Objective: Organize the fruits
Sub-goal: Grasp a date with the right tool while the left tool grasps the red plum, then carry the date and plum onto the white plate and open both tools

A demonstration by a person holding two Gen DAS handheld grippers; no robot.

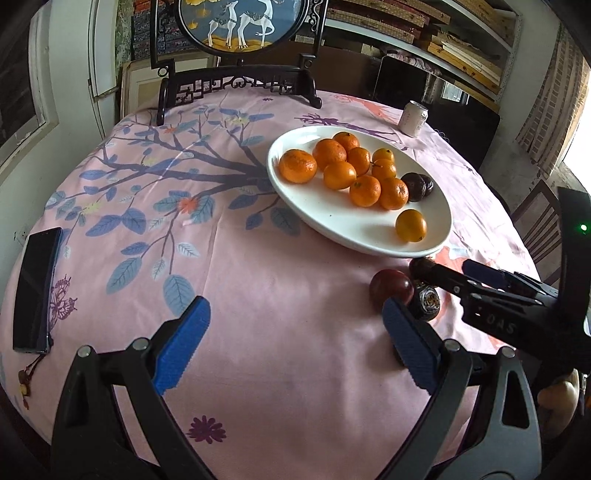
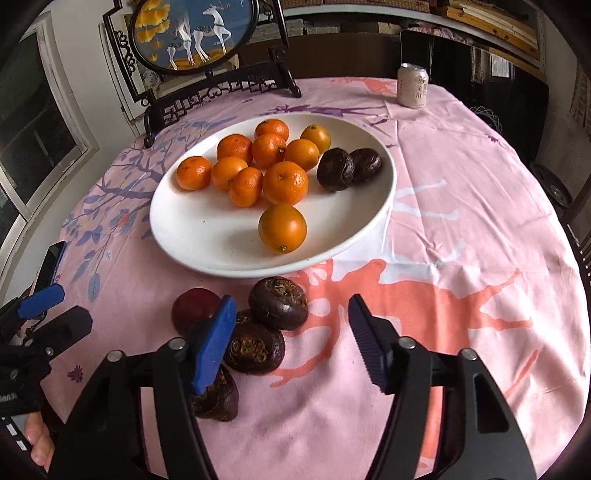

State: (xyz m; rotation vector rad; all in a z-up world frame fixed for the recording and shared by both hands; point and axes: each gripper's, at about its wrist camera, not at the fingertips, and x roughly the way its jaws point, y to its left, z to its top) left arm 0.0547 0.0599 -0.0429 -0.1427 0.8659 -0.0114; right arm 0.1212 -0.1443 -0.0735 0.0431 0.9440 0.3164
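A white plate (image 2: 192, 236) carries several oranges (image 2: 284, 182) and two dark wrinkled fruits (image 2: 336, 170). In front of it on the pink cloth lie a smooth red fruit (image 2: 192, 308) and three dark fruits (image 2: 279, 302). My right gripper (image 2: 291, 343) hangs over them. One dark fruit (image 2: 255, 349) lies against its left pad (image 2: 214, 343), and the right pad stands apart, so it is open. My left gripper (image 1: 295, 343) is open over bare cloth with nothing in it. The red fruit (image 1: 391, 290) sits just beyond its right pad. The right gripper (image 1: 443, 267) reaches in from the right.
A pale drink can (image 1: 413, 118) stands at the far right of the round table. A dark phone (image 1: 35, 291) lies near the left edge. A framed deer screen (image 1: 240, 22) on a dark carved stand sits at the back. A hand (image 2: 37, 439) shows at lower left.
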